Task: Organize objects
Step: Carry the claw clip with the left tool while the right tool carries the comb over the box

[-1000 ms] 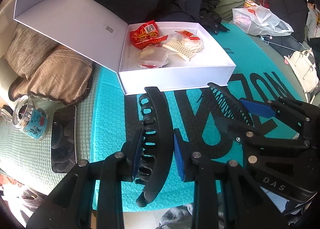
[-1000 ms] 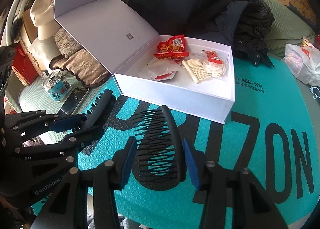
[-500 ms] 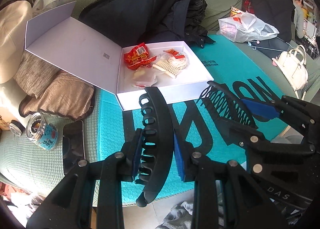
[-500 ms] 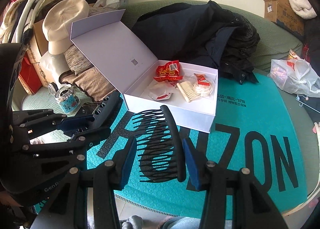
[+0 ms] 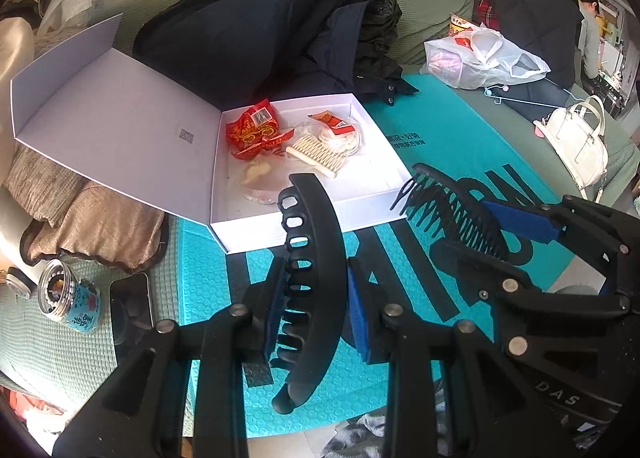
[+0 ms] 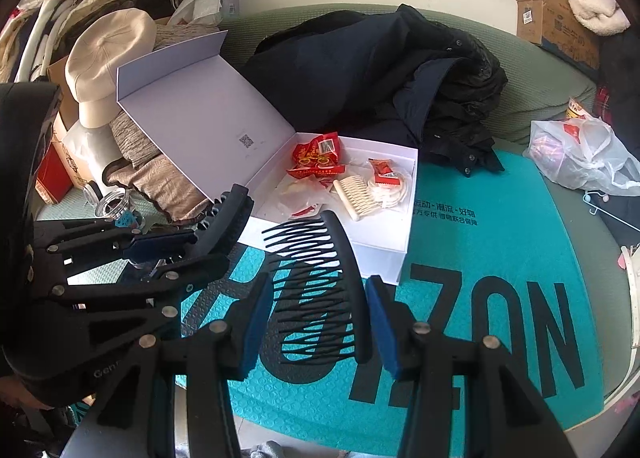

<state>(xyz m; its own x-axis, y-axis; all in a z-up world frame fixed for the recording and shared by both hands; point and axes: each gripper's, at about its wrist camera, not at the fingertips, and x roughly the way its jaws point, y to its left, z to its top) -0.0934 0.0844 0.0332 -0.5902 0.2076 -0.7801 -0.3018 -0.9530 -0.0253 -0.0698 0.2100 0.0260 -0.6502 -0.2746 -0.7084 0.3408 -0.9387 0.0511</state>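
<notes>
My left gripper (image 5: 310, 308) is shut on a black curved hair clip (image 5: 316, 258) and holds it above the teal mat (image 5: 460, 130). My right gripper (image 6: 316, 322) is shut on a black hair comb (image 6: 316, 290), also held above the mat. Each gripper shows in the other's view: the comb (image 5: 448, 210) at right in the left wrist view, the clip (image 6: 228, 218) at left in the right wrist view. The open white box (image 5: 384, 210) lies ahead, holding red snack packets (image 5: 252, 130), a cream comb (image 5: 316, 150) and clear wrapped items.
A dark jacket (image 5: 280, 34) lies behind the box. A phone (image 5: 130, 306) and a small jar (image 5: 66, 294) lie to the left on the green cover, beside beige cushions (image 5: 80, 214). A plastic bag (image 5: 480, 58) and white handbag (image 5: 576, 138) sit at right.
Both grippers have risen and pulled back from the box, carrying the clip and the comb. The box now looks farther away and more of the room shows.
</notes>
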